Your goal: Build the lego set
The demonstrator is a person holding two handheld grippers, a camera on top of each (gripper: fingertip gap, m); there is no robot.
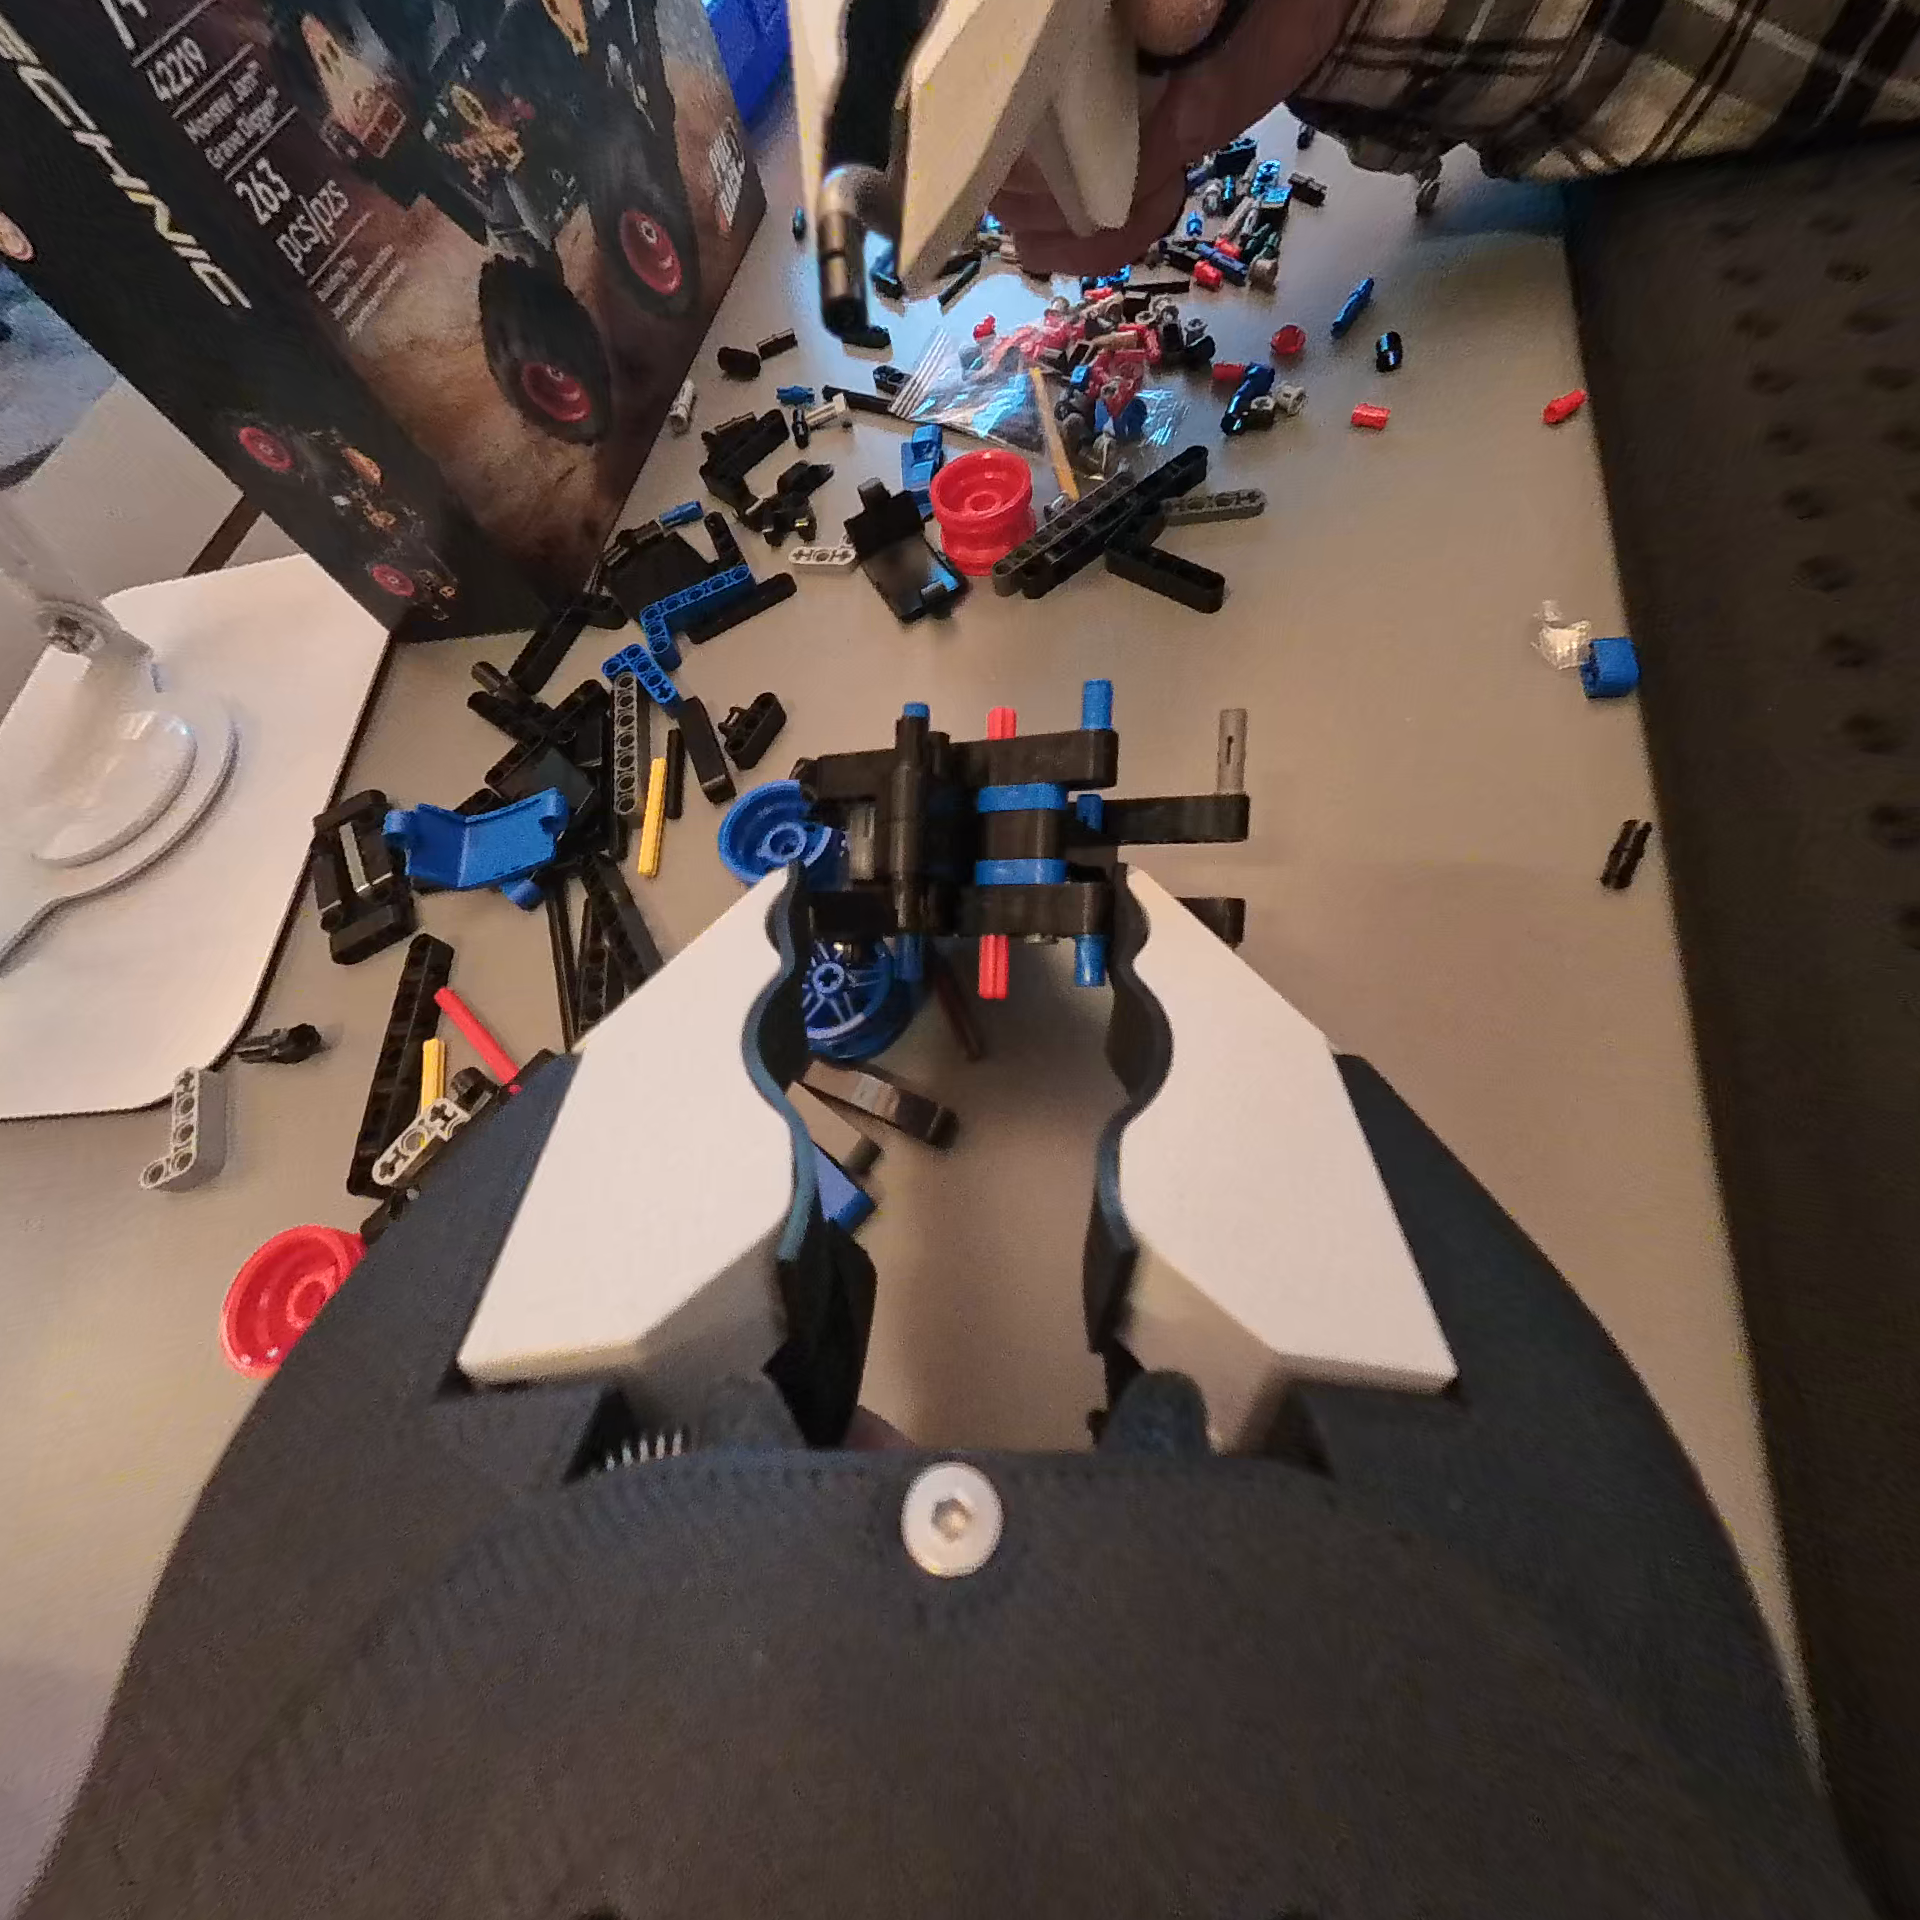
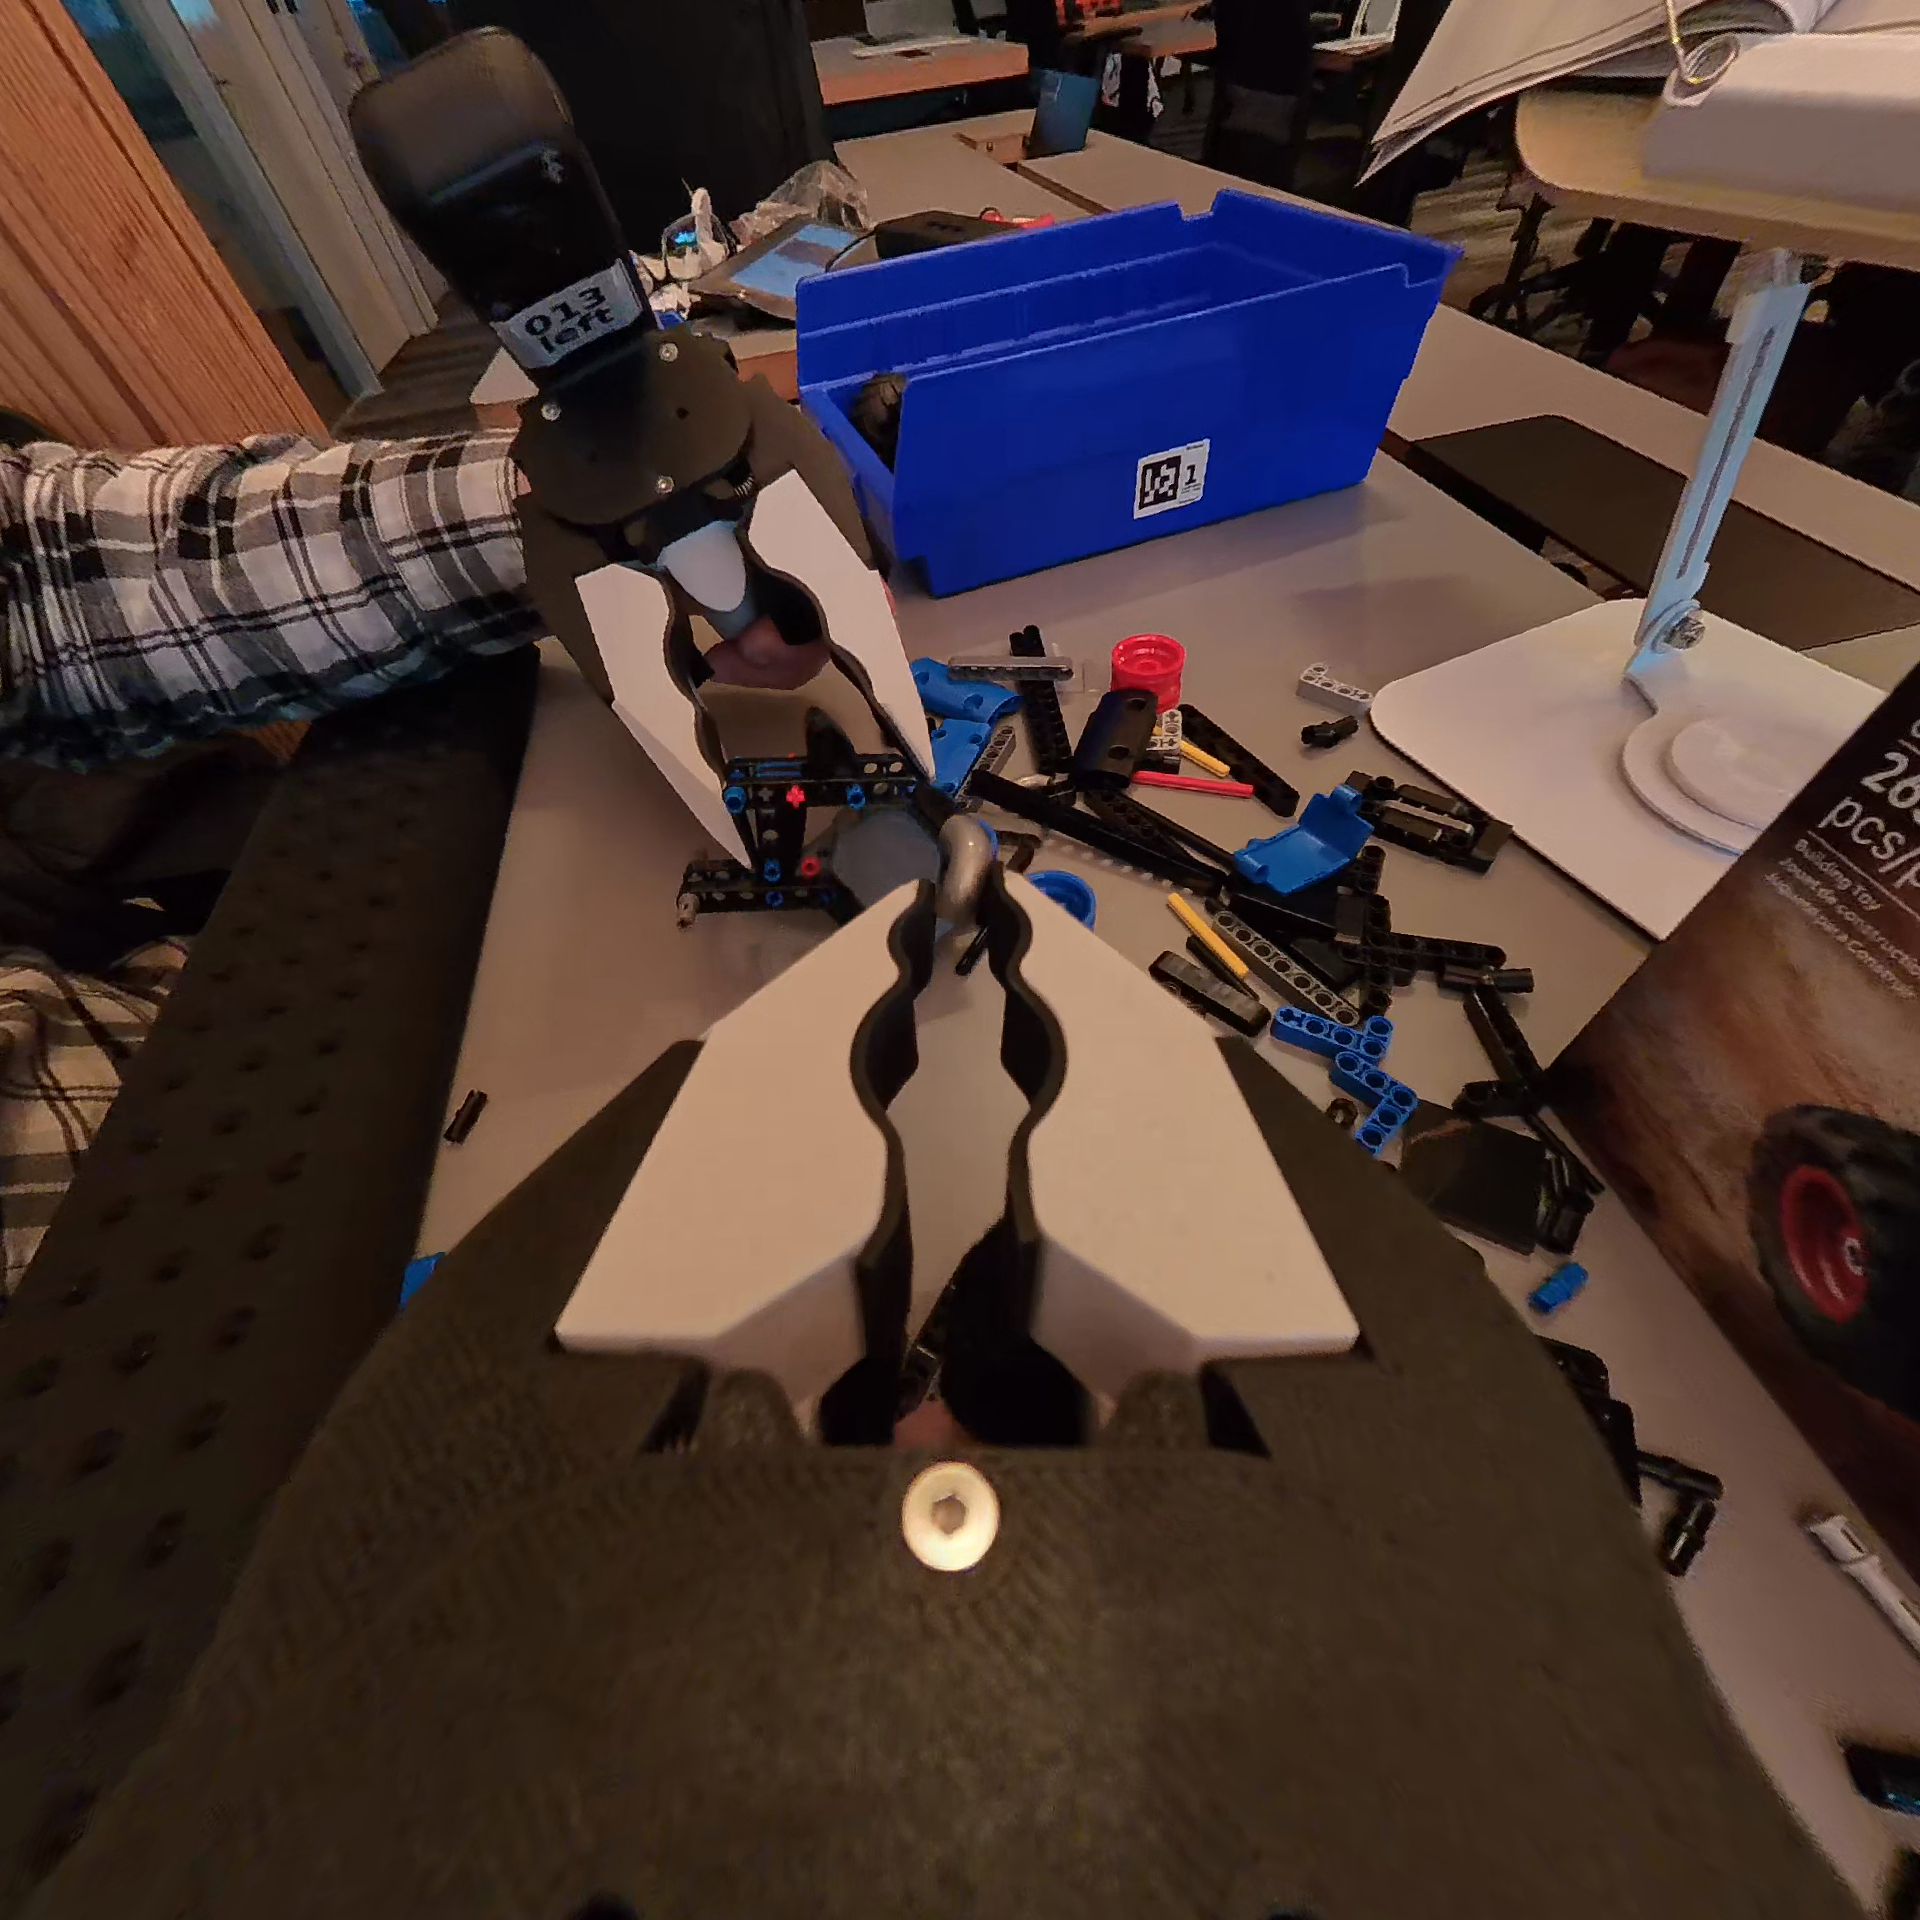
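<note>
Your left gripper (image 1: 951, 914) grasps the black-and-blue assembly (image 1: 997, 821); your right gripper (image 2: 958, 909) pinches 1 grey curved piece (image 2: 961, 868).

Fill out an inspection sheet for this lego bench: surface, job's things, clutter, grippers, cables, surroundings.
Surface: grey table, strewn with parts.
Job's things: black-and-blue assembly sits between the jaws of the left gripper; a grey piece sits in the right gripper.
Clutter: loose beams, pins, red hub, clear bag, set box.
Grippers: left jaws close on the assembly; right jaws pinch the grey piece.
Cables: nothing seen on the bench.
Surroundings: blue bin, white stand base, plaid sleeve.
</note>
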